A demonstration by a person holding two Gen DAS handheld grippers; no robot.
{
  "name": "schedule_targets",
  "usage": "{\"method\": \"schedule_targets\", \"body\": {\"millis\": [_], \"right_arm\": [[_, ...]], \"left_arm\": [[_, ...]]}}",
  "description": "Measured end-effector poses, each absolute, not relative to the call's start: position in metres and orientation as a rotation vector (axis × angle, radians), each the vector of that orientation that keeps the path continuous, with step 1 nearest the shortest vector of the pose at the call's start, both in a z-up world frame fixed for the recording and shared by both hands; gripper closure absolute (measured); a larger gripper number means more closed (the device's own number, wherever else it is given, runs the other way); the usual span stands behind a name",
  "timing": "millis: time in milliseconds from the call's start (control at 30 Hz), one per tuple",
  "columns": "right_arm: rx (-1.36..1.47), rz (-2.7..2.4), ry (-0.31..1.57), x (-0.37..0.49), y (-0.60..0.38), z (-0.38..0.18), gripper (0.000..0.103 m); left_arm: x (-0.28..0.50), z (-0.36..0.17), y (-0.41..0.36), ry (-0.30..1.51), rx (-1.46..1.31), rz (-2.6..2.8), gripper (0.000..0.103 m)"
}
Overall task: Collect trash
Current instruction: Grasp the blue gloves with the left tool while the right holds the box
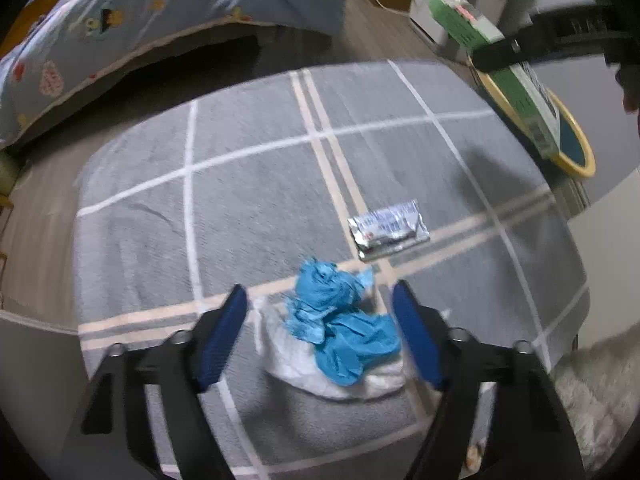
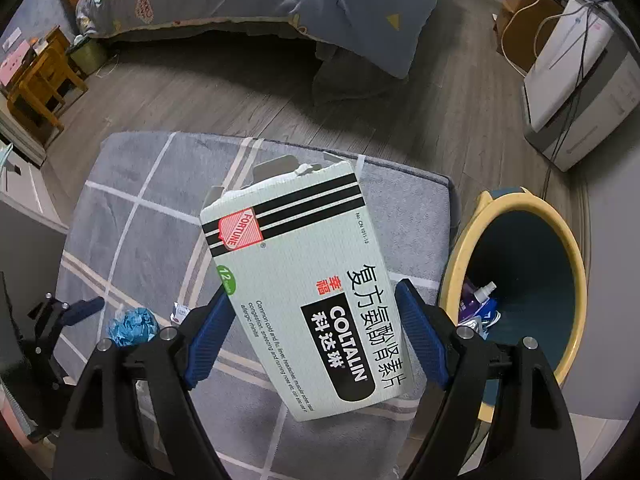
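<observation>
Right hand-held gripper — clamped on medicine box

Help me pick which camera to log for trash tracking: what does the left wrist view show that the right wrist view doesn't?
Only the left wrist view shows the white tissue under the blue wad and the whole flattened foil packet, with the open left gripper straddling the wad.

Only the right wrist view shows the medicine box's printed face and the spray bottle inside the bin.

Both show the blue wad, the medicine box clamped in the right gripper, the yellow-rimmed bin and the grey checked cushion.
</observation>
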State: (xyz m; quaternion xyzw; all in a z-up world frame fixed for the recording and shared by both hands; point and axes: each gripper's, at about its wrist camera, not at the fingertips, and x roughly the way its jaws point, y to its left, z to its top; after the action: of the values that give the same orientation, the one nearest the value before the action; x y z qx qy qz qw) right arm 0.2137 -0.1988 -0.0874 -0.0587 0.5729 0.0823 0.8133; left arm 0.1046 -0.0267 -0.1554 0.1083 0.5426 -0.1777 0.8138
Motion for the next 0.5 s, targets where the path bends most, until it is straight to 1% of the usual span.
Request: {"method": "schedule_targets", "body": {"millis": [33,100,267,500], "right_arm": [[-0.126,0.179,1.224,0.214,-0.198,-0.088,0.024],[-0.125,0.183,1.223,0.214,-0.199,-0.087,0.024],[-0.118,0.180,1.227,0.214,-0.201,-0.088,0.024],[-0.093,0.182,1.212,0.213,-0.204,-0.082,0.024]], "left_arm": [[0.104,-0.158,-0.028,1.169,0.237,-0.387,0.041],[0.104,-0.161,-0.030,1.185,0.242,-0.403,0.056],[0.105,-0.159,-0.030,1.176,0.263,-0.395,0.063],[0.112,-0.134,-0.023,1.101,0.247,-0.382,0.064]]}}
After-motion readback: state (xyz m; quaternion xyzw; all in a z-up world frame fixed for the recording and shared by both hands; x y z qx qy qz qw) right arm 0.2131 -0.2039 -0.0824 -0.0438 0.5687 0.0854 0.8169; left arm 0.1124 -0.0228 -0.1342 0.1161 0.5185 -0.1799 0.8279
